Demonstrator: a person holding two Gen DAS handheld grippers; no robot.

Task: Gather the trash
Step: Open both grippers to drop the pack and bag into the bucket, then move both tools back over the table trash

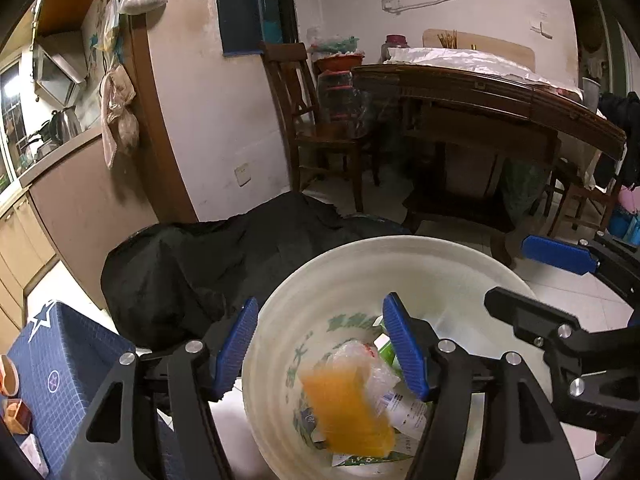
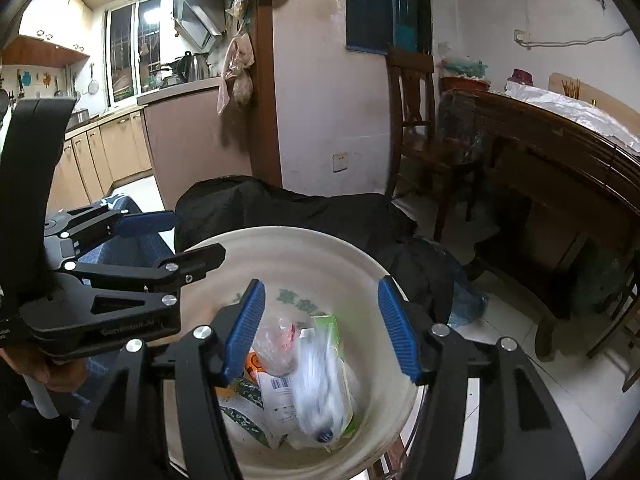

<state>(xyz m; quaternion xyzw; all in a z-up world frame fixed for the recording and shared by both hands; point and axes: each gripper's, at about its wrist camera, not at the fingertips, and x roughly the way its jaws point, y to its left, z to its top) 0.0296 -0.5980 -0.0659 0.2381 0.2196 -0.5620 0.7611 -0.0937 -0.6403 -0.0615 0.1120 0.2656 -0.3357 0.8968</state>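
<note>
A white plastic bucket (image 1: 400, 256) with green lettering stands on the floor and holds several pieces of trash. My left gripper (image 1: 322, 354) is open above its rim; a blurred orange wrapper (image 1: 346, 412) is below the fingers, inside the bucket. My right gripper (image 2: 322, 330) is open over the same bucket (image 2: 300, 248); a blurred clear plastic bag (image 2: 320, 384) is beneath it among cartons and wrappers. Each gripper shows in the other's view: the right one in the left wrist view (image 1: 532, 276), the left one in the right wrist view (image 2: 176, 236).
A black bag (image 1: 208, 264) lies behind the bucket. A blue box (image 1: 60, 364) stands to the left. A wooden table (image 1: 500, 96) and chair (image 1: 316, 120) are at the back right, with a kitchen counter (image 2: 120, 148) to the left.
</note>
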